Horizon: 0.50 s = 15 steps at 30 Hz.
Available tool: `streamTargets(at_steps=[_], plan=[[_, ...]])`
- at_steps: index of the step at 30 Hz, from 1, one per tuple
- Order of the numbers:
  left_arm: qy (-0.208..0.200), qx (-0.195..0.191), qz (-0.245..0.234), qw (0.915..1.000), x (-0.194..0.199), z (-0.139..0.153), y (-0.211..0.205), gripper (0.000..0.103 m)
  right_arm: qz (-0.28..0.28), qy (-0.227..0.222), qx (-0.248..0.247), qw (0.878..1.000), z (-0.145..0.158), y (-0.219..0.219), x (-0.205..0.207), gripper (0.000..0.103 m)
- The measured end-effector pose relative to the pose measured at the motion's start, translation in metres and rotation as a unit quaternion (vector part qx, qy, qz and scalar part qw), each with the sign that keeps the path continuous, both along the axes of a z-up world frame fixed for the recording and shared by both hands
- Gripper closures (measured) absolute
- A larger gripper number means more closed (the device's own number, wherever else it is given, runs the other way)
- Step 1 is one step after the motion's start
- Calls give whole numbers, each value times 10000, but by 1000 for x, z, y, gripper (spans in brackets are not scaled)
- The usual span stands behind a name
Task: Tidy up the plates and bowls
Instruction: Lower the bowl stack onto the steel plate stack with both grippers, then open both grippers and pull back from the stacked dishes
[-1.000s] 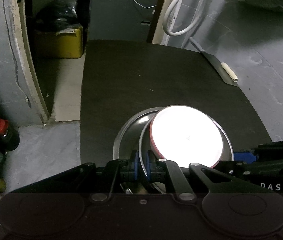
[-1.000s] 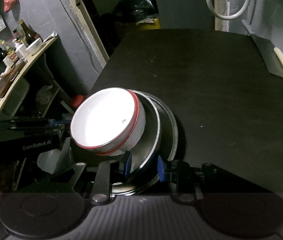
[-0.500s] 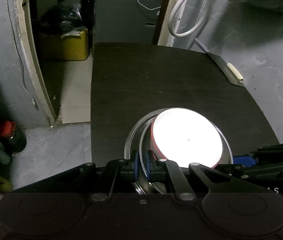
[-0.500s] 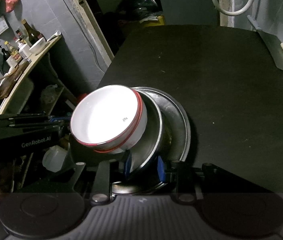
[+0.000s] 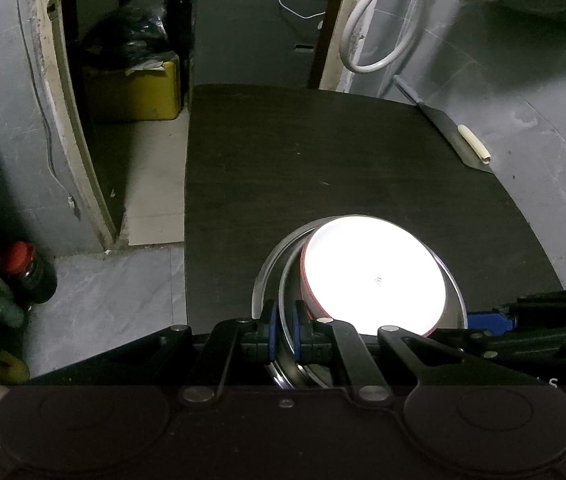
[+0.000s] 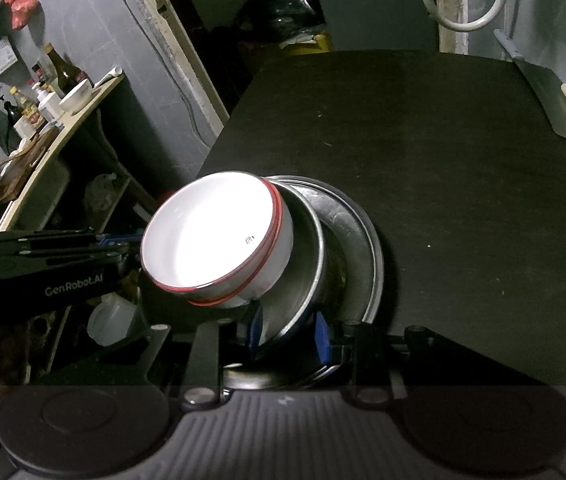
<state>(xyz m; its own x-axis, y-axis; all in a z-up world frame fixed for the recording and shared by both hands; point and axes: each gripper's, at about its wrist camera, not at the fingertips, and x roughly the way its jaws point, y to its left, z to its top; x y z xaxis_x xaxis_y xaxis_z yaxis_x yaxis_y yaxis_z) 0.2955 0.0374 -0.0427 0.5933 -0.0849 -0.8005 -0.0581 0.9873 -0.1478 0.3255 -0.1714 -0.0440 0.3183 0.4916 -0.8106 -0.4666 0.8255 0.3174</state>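
Two nested white bowls with red rims (image 5: pixel 375 276) (image 6: pixel 211 232) sit tilted in a steel bowl (image 6: pixel 307 248), which lies on steel plates (image 5: pixel 261 276) (image 6: pixel 367 248). This stack hangs at the near left corner of the black table (image 5: pixel 323 168) (image 6: pixel 463 184); whether it rests on the table I cannot tell. My left gripper (image 5: pixel 284 330) is shut on a steel plate's rim at the stack's left side. From the opposite side, my right gripper (image 6: pixel 287 334) is shut on the steel bowl's rim. Each gripper also shows in the other's view: the right gripper (image 5: pixel 487 318), the left gripper (image 6: pixel 121 244).
A cleaver with a pale handle (image 5: pixel 471 144) (image 6: pixel 559 108) lies at the table's far right edge. A yellow bin (image 5: pixel 135 88) stands on the floor beyond. A shelf with bottles and a bowl (image 6: pixel 43 100) is to the left. A red-capped bottle (image 5: pixel 23 264) stands on the floor.
Both views have drifted only slightly. The stack stays pinched between the two grippers, with both grips unchanged.
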Motion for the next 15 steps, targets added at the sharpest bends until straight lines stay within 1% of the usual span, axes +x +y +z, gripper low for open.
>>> streamTargets(at_steps=[10,15], plan=[[-6,-7,64,10000,0,-1,0,97,-60,-19,1,10000,0,1,0,71],[-9,-43,105,9999,-2,-1,1,96,-82,-62,1,9999,1,1,-2,69]])
